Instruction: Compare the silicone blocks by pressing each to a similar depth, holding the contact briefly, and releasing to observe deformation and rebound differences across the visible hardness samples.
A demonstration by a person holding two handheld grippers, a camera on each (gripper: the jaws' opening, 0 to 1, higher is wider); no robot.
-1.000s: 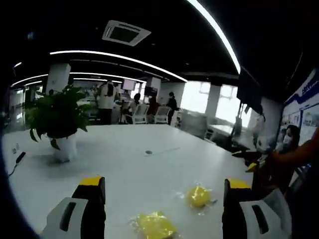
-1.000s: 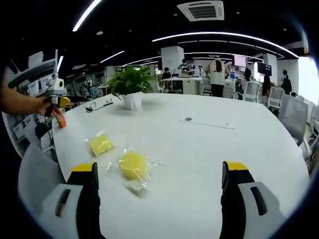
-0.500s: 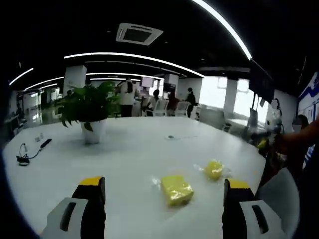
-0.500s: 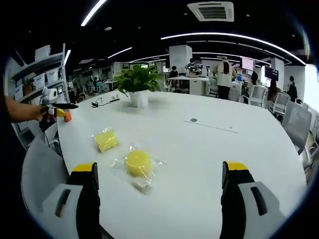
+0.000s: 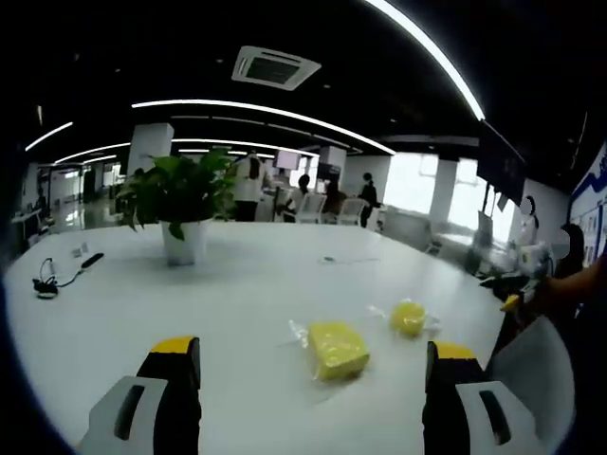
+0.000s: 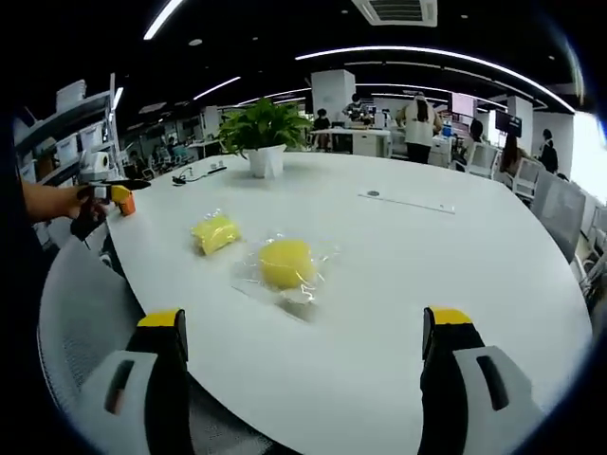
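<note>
In the left gripper view, a potted plant (image 5: 180, 204) is seen at the far left of the white table (image 5: 237, 294). The left gripper (image 5: 308, 398) is held with jaws wide apart and nothing between them. Ahead lie two bagged yellow samples — a square silicone block (image 5: 337, 348) and, just right of it, a round silicone block (image 5: 409, 318). In the right gripper view, the right gripper (image 6: 303, 379) is likewise spread wide and empty — both blocks rest beyond it, near the table's edge.
</note>
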